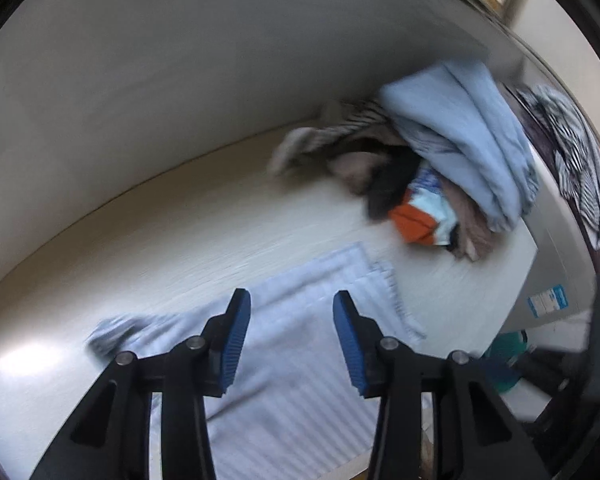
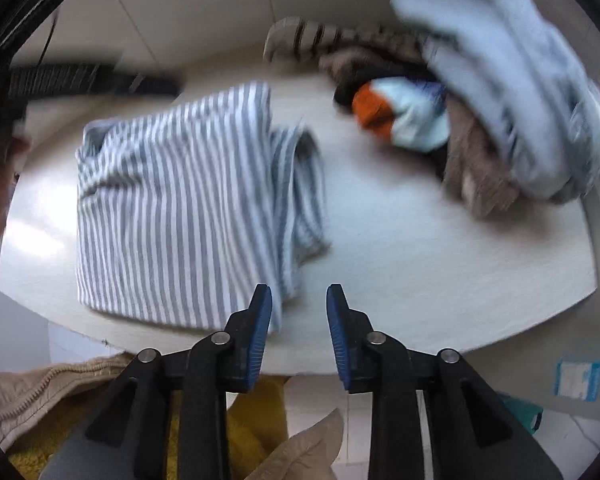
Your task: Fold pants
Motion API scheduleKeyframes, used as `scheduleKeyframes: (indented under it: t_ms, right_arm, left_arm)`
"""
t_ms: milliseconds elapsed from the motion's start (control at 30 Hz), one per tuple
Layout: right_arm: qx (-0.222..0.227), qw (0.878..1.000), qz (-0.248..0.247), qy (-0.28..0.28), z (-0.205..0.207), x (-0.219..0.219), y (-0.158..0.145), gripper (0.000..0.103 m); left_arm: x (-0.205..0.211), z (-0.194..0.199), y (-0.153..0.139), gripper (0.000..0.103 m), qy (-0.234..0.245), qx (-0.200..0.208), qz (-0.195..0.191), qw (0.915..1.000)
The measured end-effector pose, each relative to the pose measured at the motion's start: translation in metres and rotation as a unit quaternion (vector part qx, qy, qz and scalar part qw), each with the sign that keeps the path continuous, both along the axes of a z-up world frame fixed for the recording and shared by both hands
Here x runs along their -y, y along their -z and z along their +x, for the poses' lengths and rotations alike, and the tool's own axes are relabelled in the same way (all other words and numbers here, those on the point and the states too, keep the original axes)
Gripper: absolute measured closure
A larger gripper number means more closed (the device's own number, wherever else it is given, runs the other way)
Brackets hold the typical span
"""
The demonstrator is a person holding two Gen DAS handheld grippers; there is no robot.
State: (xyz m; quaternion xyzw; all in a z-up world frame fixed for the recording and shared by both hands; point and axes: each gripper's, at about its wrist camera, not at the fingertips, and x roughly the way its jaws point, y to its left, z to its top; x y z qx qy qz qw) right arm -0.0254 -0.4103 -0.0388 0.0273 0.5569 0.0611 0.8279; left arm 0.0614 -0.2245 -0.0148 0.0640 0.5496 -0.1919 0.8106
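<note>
One pale, matte table (image 2: 400, 272) fills my view beneath both tools. Ahead of my right gripper (image 2: 299, 308), slightly left, lie the folded grey-and-white striped pants (image 2: 172, 216), soft knit. A rumpled clothes heap (image 2: 480, 100) sits beyond, right. My left gripper (image 1: 292, 312) hovers over the pants too; both grippers gape, gripping nothing.

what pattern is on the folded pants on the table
Grey and white stripes on the folded pants, running roughly lengthwise; clearest in the right wrist view.
</note>
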Motion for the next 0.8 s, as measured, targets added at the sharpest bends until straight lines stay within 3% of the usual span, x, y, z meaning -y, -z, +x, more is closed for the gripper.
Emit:
scheduleKeyframes:
  t_ms: [233,433,500,700,800]
  right_arm:
    - [0.059,0.998,0.028,-0.023,0.052,-0.017,-0.022,0.069]
    - [0.021,0.998,0.036,-0.051,0.106,-0.039,0.001,0.069]
    - [0.017,0.998,0.023,-0.063,0.109,-0.045,0.005,0.087]
    - [0.055,0.997,-0.003,-0.056,0.092,-0.041,-0.031,0.089]
    - [0.025,0.998,-0.035,-0.048,0.1,-0.036,-0.012,0.088]
  left_arm:
    - [-0.082,-0.027,0.0,0.058,-0.102,-0.007,-0.005,0.9947]
    - [-0.138,-0.051,0.009,0.058,-0.174,-0.022,-0.01,0.9844]
    - [-0.154,-0.059,0.013,0.058,-0.196,-0.028,-0.013,0.9802]
    - [-0.179,-0.075,0.029,0.058,-0.228,-0.052,-0.024,0.972]
    - [-0.175,-0.079,0.038,0.058,-0.223,-0.062,-0.046,0.9718]
